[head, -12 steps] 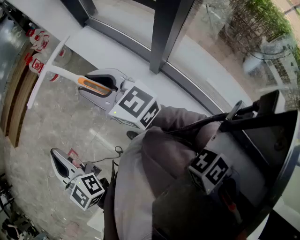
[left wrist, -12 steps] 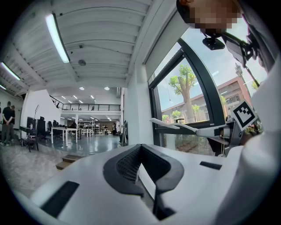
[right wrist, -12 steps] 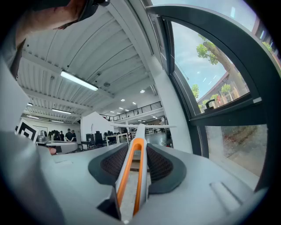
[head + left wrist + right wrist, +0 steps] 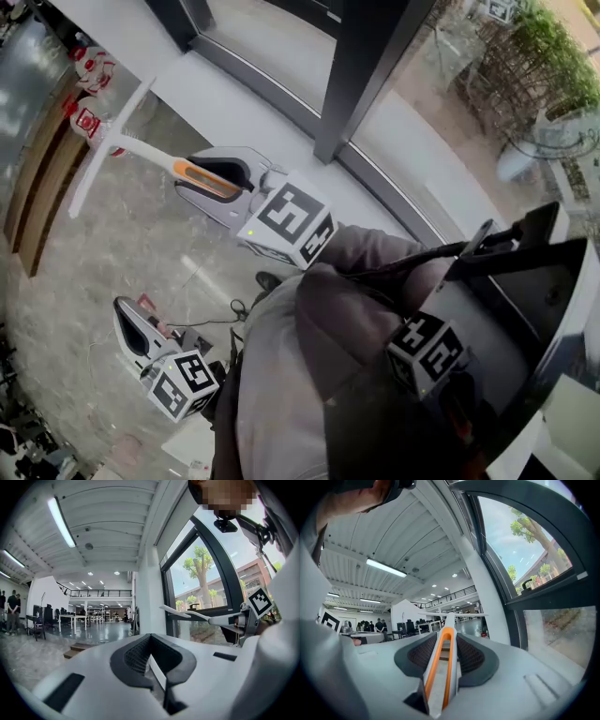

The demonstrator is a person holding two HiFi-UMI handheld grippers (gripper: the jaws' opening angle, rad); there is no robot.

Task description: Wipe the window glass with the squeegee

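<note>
Two grippers checked. Right gripper (image 4: 186, 173) fingers clamped on squeegee (image 4: 141, 150) handle end; blade (image 4: 95, 178) room-side of window post (image 4: 366, 66), clear of glass (image 4: 450, 94). Left gripper (image 4: 124, 314) fingers together, empty, further from post. Risk: swing clips post; grip slips under pressure, blade skews, streaks.

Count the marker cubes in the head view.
3. One on the right hand-held gripper gripping the squeegee, one on the left hand-held gripper at lower left, a third cube by the dark rig lower right. Others may be hidden behind the person.
</note>
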